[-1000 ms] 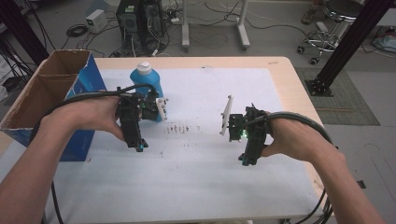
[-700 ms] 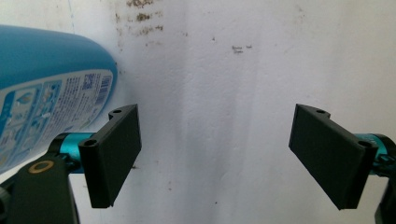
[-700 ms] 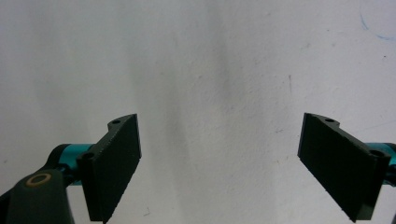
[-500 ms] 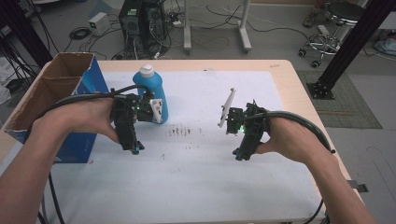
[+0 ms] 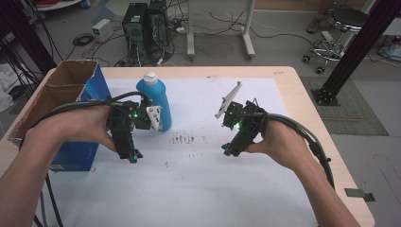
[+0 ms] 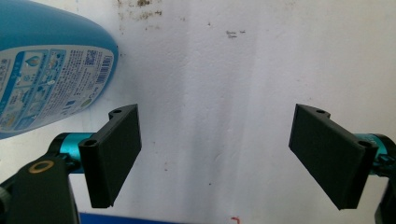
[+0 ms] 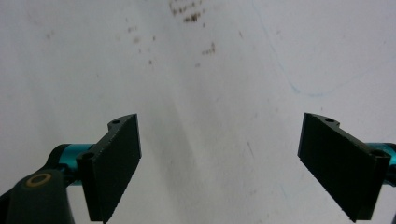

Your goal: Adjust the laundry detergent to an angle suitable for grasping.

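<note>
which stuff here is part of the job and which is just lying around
In play:
- blue bottle, upright, beside the left gripper
- right gripper, jaws apart, nothing held

Lying about:
- cardboard box at the table's left edge
- dark smudges on the white table cover

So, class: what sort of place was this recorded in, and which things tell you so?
Probably a lab or workshop, not a home. Computer towers stand on a floor strewn with loose cables, a wheeled stool stands nearby, and the table carries a stained white sheet.
</note>
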Available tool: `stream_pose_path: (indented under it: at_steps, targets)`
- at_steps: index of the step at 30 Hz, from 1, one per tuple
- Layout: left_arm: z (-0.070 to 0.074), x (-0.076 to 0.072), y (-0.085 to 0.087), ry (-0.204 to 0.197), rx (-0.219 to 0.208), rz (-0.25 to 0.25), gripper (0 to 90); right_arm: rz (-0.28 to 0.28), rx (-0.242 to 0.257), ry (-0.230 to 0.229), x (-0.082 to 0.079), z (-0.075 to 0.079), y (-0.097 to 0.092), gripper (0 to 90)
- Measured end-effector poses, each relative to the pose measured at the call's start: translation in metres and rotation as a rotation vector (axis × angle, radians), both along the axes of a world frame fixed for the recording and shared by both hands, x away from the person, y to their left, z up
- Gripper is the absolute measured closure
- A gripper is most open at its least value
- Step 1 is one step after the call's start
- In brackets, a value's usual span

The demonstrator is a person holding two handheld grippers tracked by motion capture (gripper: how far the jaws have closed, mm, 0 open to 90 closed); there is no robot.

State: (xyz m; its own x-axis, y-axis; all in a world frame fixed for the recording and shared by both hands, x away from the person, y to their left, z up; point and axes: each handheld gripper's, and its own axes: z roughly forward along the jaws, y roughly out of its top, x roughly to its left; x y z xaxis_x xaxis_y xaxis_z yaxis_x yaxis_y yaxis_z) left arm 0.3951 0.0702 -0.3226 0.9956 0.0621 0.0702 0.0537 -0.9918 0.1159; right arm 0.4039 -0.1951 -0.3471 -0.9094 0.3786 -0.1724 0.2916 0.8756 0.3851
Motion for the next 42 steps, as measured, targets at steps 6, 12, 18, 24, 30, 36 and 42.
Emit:
stream_pose_path:
  at_steps: [6, 12, 18, 24, 30, 36, 42]
  targets:
    - [0.004, -0.002, 0.004, -0.003, -0.003, 0.006, 17.0, -0.035, 0.079, -0.037, 0.002, -0.001, 0.01, 12.4]
    - [0.005, -0.004, 0.006, -0.006, -0.008, 0.011, 17.0, -0.06, 0.131, -0.019, 0.008, -0.001, 0.016, 12.4]
    - [0.008, -0.005, 0.009, -0.012, -0.01, 0.006, 17.0, -0.067, 0.188, -0.003, 0.012, -0.002, 0.025, 12.4]
    - [0.008, -0.007, 0.011, -0.017, -0.015, 0.013, 17.0, -0.082, 0.221, -0.012, 0.014, -0.002, 0.03, 12.5]
    - [0.009, -0.007, 0.013, -0.016, -0.02, 0.015, 17.0, -0.096, 0.285, -0.029, 0.016, 0.002, 0.037, 12.4]
    - [0.01, -0.008, 0.016, -0.015, -0.02, 0.022, 17.0, -0.11, 0.35, -0.043, 0.019, 0.004, 0.045, 12.5]
    - [0.01, -0.008, 0.019, -0.016, -0.019, 0.025, 17.0, -0.116, 0.396, -0.044, 0.024, 0.003, 0.057, 12.4]
